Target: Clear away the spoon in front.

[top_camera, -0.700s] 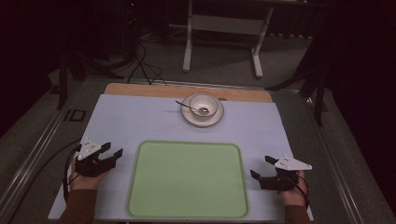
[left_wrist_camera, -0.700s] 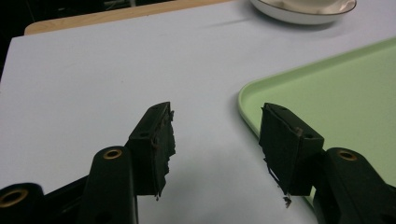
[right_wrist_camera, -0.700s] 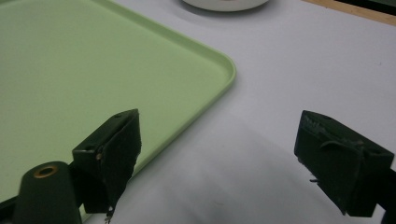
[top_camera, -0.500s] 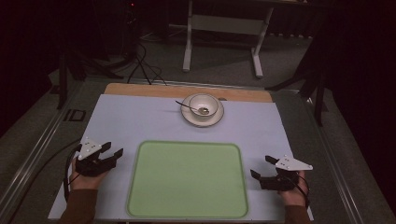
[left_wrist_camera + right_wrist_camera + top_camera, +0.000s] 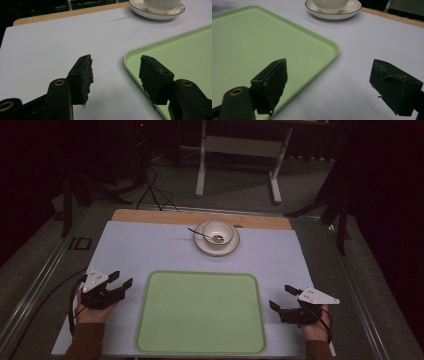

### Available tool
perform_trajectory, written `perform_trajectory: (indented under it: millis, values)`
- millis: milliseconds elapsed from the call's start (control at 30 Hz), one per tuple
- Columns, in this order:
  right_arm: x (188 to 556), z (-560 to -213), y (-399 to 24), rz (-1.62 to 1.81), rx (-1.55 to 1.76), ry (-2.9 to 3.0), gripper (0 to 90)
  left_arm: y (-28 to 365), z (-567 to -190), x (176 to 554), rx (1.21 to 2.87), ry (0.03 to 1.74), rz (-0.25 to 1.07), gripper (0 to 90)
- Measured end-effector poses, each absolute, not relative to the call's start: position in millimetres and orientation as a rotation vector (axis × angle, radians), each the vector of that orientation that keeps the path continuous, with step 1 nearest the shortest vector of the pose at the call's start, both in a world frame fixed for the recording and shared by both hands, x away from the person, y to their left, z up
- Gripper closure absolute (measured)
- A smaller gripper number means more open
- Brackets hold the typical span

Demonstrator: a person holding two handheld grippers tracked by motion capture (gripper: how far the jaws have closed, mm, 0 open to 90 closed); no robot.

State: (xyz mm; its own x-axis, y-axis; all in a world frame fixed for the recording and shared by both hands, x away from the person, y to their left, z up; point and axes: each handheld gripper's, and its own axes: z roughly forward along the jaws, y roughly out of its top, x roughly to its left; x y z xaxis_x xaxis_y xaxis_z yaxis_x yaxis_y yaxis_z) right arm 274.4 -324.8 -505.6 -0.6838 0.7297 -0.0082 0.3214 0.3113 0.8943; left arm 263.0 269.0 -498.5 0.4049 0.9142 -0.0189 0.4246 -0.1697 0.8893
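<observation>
Nothing has moved since the earlier frames — both grippers rest on the white worktop [image 5: 150, 250], fingers spread and empty, left gripper [image 5: 121, 282] and right gripper [image 5: 280, 297] flanking the bare green tray [image 5: 200, 312]. From above, a spoon [image 5: 206, 235] lies in the bowl [image 5: 218, 231] on its saucer [image 5: 200, 245], well beyond both.

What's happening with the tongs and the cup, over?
Left tongs open, right tongs open, both empty beside the tray. Cup on saucer, spoon in it, far side. Nothing in the way.
</observation>
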Motion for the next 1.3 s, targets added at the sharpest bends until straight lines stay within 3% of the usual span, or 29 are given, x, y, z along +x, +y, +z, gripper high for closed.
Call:
perform_trajectory:
  millis: [533, 1300]
  values:
    - [273.9, -505.6, -325.2, 1.345, 0.934, 2.155, 14.4, 268.8, -492.9, 269.2, 1.710, 1.152, 0.664, 42.6]
    - [273.2, -505.3, -325.9, 1.344, 0.940, 2.152, 14.4, 246.8, -462.8, 294.9, 1.756, 1.058, 0.629, 37.1]
